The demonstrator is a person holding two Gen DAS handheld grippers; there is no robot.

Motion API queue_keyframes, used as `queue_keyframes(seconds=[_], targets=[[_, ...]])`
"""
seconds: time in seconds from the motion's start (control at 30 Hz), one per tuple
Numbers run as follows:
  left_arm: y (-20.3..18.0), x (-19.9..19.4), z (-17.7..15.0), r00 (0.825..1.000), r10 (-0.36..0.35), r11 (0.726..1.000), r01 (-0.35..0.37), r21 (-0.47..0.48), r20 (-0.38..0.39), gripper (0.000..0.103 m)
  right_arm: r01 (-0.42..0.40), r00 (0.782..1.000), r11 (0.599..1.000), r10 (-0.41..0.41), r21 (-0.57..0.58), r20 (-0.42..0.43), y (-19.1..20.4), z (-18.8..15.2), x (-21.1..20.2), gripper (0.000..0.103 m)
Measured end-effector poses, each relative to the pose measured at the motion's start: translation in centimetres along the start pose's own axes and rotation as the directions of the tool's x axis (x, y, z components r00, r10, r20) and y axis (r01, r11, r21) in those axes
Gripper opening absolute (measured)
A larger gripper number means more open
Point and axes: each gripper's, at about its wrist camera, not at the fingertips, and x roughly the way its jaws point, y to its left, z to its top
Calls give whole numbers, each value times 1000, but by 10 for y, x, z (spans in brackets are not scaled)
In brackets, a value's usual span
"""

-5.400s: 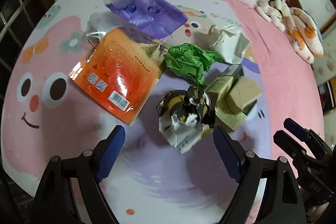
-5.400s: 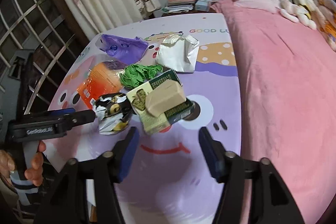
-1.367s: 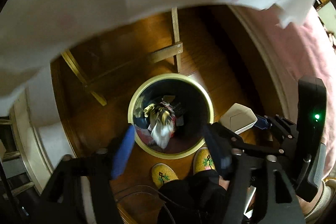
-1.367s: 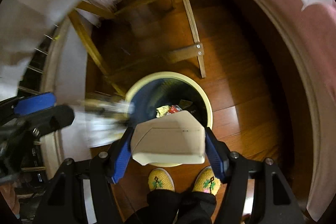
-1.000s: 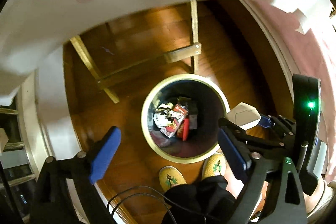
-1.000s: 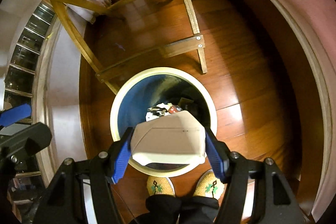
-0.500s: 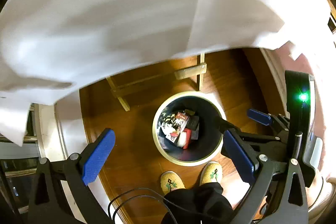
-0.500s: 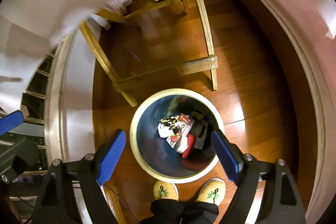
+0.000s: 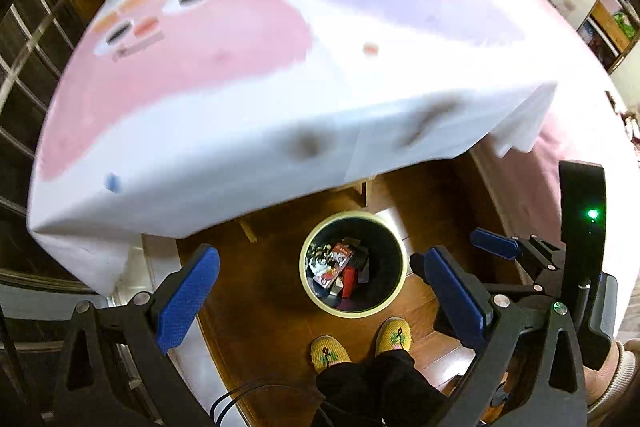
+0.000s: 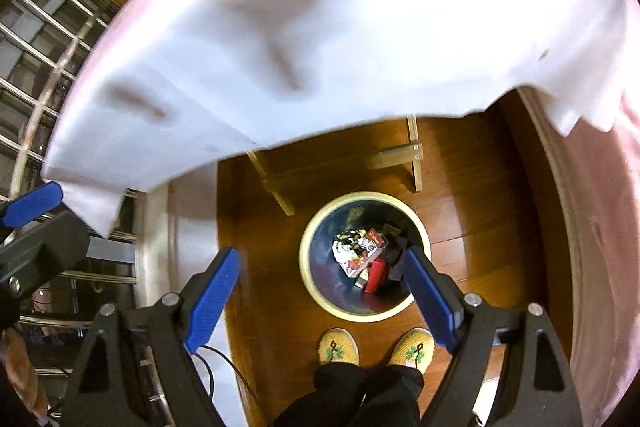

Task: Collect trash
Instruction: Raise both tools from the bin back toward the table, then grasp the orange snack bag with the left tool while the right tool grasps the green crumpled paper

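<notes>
Left wrist view: blurred tablecloth [image 9: 280,115] hides table legs; left claw [image 9: 320,291] and right claw [image 10: 320,291] spread, empty.

Both wrist cameras look steeply down from above the worktop [image 9: 248,131] edge; the 2 views share the round bin [image 9: 394,297] on the floor, well below, and the person's slippers [image 10: 338,345].

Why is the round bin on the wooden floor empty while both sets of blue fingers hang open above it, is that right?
Not quite: the bin is not empty. The right wrist view shows a heap of wrappers and packets lying inside it. The rest holds: it stands on the wooden floor, and both the left gripper and the right gripper are open with nothing between their fingers.
</notes>
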Motion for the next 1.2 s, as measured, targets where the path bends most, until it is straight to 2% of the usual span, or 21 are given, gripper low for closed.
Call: queue_keyframes(seconds=[0.3, 0.63, 0.93, 1.07, 1.2], targets=[[11, -85, 18, 993, -27, 999, 22, 43, 114, 102, -7, 997, 999, 11, -50, 79, 38, 12, -81, 84], [40, -151, 44, 964, -47, 999, 41, 29, 262, 102, 51, 976, 989, -20, -140, 215, 74, 43, -147, 84], [56, -173, 68, 933, -59, 998, 50, 33, 355, 102, 125, 946, 976, -63, -180, 317, 90, 76, -177, 84], [62, -172, 84, 929, -54, 998, 56, 6, 366, 102, 138, 938, 972, -68, -189, 339, 91, 92, -181, 84], [68, -163, 103, 936, -39, 998, 51, -25, 349, 102, 143, 935, 970, -67, -198, 349, 90, 115, -179, 84]])
